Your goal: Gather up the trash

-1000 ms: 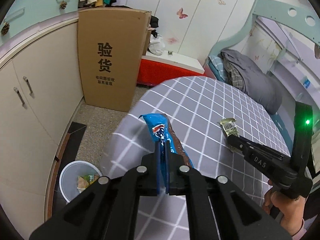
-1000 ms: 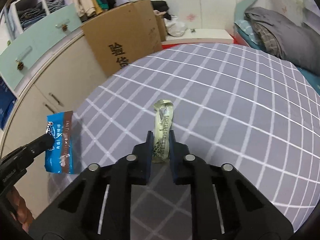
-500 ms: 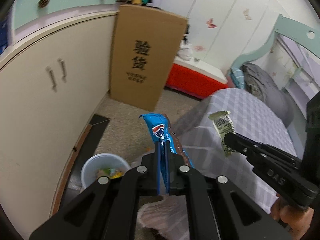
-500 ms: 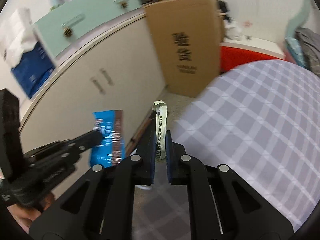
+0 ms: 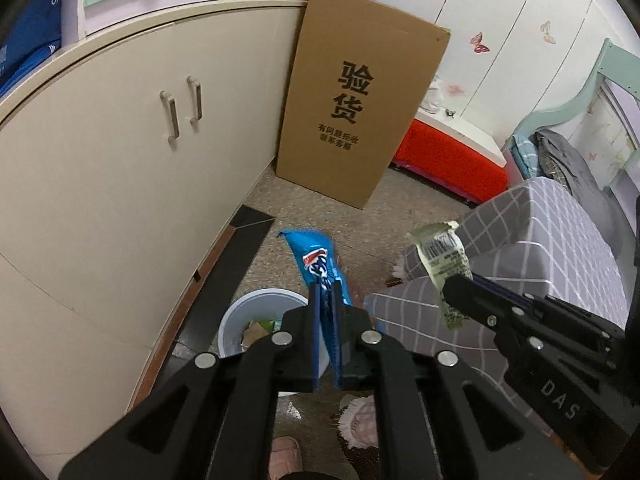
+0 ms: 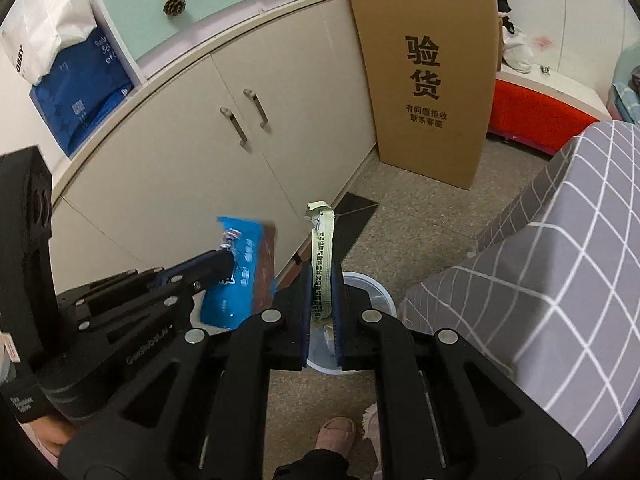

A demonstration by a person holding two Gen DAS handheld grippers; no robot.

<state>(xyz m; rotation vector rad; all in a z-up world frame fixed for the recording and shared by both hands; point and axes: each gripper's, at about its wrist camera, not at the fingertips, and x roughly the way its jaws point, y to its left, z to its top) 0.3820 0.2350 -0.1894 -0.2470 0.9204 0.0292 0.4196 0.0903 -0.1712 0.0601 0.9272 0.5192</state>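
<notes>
My left gripper is shut on a blue snack wrapper, which sticks up between the fingers; it also shows in the right wrist view. My right gripper is shut on a pale green wrapper, seen side-on in the left wrist view. Both are held in the air above the floor, close to a white trash bin with some trash inside. The bin sits just below and behind the right gripper's fingers.
A cream cabinet runs along the left. A tall cardboard box leans at its far end. A bed with a grey checked cover is on the right, a red-sided box beyond. My slippered foot is below.
Both grippers have swung left off the bed with their wrappers. They now hang over the floor by the trash bin, which has come closer.
</notes>
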